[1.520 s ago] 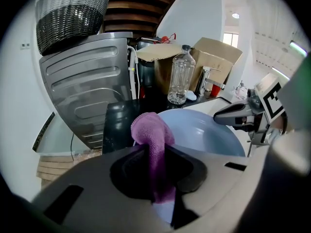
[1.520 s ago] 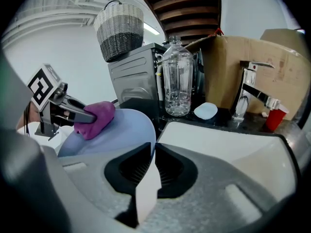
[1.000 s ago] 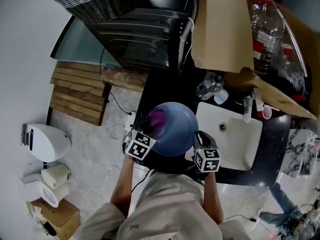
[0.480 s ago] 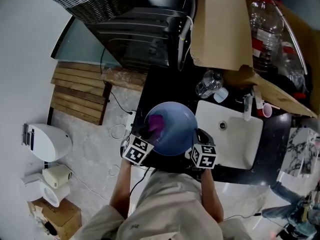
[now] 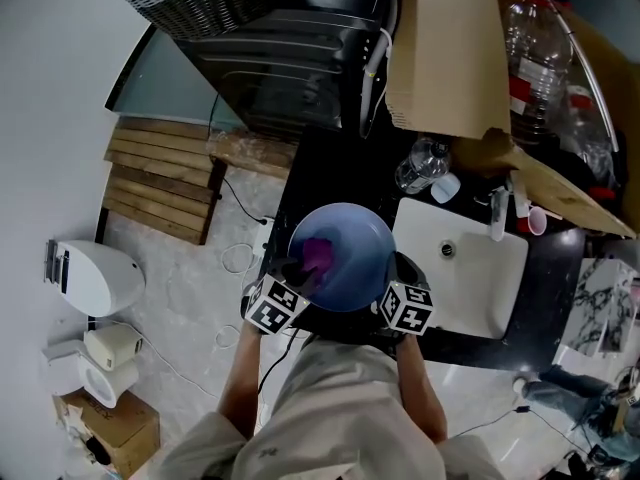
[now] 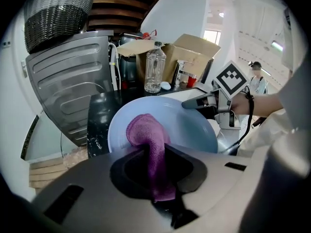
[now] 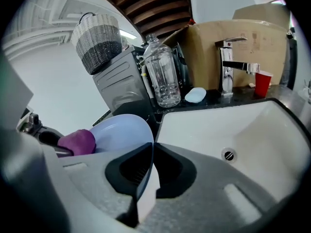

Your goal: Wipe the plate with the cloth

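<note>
A pale blue plate (image 5: 345, 253) is held over the black counter, left of the sink. My right gripper (image 5: 393, 280) is shut on the plate's rim (image 7: 146, 166), which runs between its jaws. My left gripper (image 5: 293, 276) is shut on a purple cloth (image 6: 148, 144). The cloth's bunched end (image 5: 318, 253) rests on the left part of the plate's face (image 6: 184, 130). In the right gripper view the cloth (image 7: 77, 142) shows as a purple lump at the plate's far edge (image 7: 121, 130).
A white sink (image 5: 470, 268) with a chrome tap (image 7: 228, 67) lies right of the plate. A clear bottle (image 7: 163, 76), a red cup (image 7: 262, 85) and a cardboard box (image 5: 445, 53) stand behind. A dark appliance (image 5: 285, 63) with a wicker basket (image 7: 99, 40) on top is at the back left.
The cloth has slid a little down and right across the plate's left part. The plate and my right gripper have stayed nearly still.
</note>
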Available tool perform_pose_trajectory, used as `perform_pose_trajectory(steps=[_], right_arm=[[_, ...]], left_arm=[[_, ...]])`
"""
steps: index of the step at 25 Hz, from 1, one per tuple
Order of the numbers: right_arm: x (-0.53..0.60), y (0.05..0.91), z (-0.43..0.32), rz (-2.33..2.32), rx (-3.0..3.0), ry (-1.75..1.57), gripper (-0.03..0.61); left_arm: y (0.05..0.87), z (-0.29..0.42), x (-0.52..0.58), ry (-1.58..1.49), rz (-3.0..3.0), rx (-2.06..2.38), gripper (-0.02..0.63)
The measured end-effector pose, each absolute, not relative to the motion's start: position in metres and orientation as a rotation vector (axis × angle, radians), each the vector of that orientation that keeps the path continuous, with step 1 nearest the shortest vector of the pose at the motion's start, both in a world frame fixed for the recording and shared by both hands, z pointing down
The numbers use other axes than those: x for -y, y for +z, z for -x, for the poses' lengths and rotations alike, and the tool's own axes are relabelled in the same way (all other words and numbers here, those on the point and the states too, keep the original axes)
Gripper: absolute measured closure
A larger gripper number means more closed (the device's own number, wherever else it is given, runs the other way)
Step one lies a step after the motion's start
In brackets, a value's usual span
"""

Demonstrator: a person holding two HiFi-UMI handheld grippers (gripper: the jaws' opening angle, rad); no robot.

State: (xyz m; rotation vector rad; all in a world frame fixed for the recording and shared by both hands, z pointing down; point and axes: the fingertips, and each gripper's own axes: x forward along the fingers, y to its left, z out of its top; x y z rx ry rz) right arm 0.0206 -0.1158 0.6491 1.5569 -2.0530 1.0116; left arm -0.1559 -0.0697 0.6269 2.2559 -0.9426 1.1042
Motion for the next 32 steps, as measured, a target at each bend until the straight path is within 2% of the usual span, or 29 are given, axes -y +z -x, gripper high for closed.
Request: perform_pose_trajectory(steps=[32], right_arm=[[0.115, 0.649, -0.023, -1.673, 2.045, 1.15, 0.558]], left_arm=[[0.63, 0.079, 0.009, 1.115, -2.319, 0.532, 0.554]])
